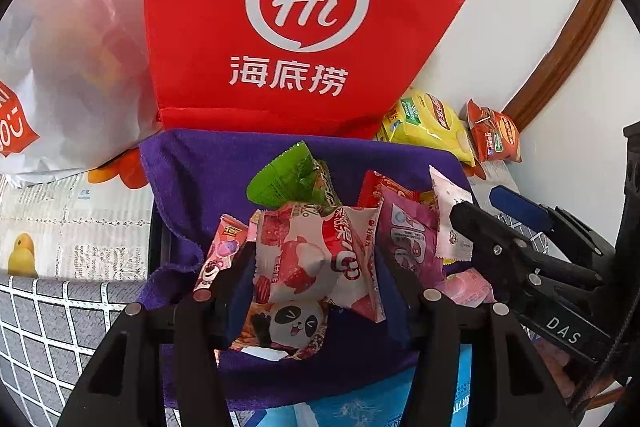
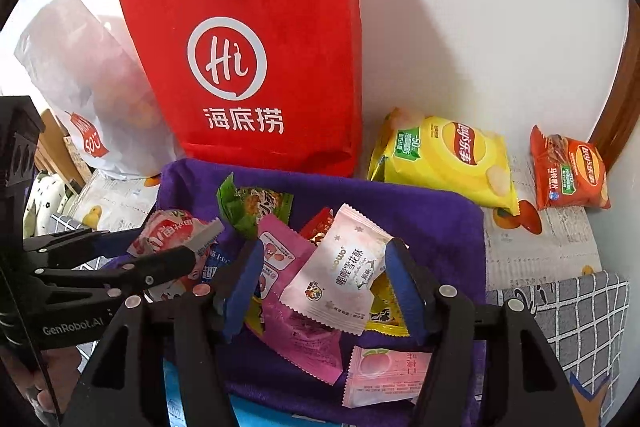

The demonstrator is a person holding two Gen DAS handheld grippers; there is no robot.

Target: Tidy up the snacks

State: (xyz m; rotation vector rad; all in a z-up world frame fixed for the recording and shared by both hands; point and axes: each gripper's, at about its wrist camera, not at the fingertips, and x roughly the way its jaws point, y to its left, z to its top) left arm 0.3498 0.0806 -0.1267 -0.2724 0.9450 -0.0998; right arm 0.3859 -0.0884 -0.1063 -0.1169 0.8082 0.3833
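Left wrist view: the left gripper (image 1: 316,263) pinches a red-and-white snack packet (image 1: 316,259), both pads pressed on its edges, above a purple cloth (image 1: 200,179). Below the packet lies a panda-printed packet (image 1: 294,323); beyond it a green packet (image 1: 286,179); to the right a magenta packet (image 1: 408,239). The right gripper (image 1: 486,205) enters from the right. At the far side a red paper bag (image 1: 300,19) stands against the wall, a white plastic bag (image 1: 68,75) to its left, a yellow chip bag (image 1: 428,123) and an orange chip bag (image 1: 496,135) to its right.

Right wrist view: the right gripper (image 2: 324,279) straddles a pale pink packet (image 2: 338,283). The right pad touches the packet's corner; the left pad stands clear of it, so the jaws are spread. The packet rests on the snack heap over the purple cloth (image 2: 440,223). A peach-printed packet (image 2: 384,375) lies nearer. At left, the left gripper (image 2: 200,239) pinches the red-and-white snack packet (image 2: 172,231).
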